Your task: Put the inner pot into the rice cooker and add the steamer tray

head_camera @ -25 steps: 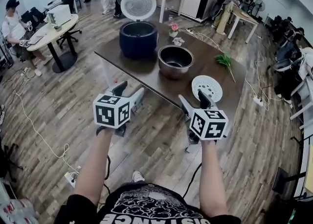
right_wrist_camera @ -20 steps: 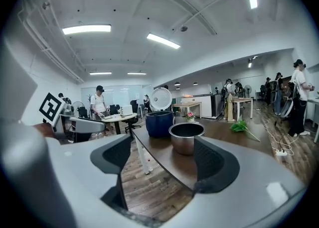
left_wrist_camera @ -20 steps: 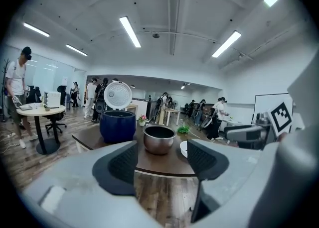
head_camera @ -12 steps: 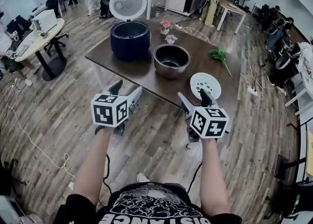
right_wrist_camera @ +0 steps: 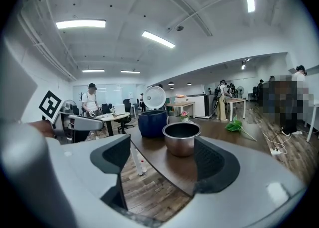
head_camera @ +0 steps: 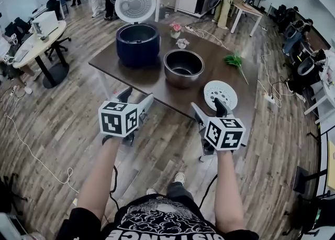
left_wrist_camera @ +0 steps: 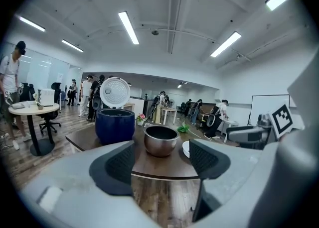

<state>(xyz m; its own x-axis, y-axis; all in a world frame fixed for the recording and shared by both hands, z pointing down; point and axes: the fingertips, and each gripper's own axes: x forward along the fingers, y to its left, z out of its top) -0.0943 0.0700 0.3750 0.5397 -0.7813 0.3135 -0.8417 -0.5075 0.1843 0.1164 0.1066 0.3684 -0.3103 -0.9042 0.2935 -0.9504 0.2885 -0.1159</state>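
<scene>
Held forward side by side, tipped slightly down — left gripper point(head_camera: 137, 96) and right gripper point(head_camera: 207, 105), jaws just opening wide, nothing between them.

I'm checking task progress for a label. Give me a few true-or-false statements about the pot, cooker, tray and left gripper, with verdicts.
The inner pot sits inside the rice cooker. False: it stands on the table beside it.
The rice cooker's lid stands open. True.
The steamer tray lies on the table. True.
The left gripper holds the steamer tray. False: its fingers have just been opening, with nothing between them.
</scene>
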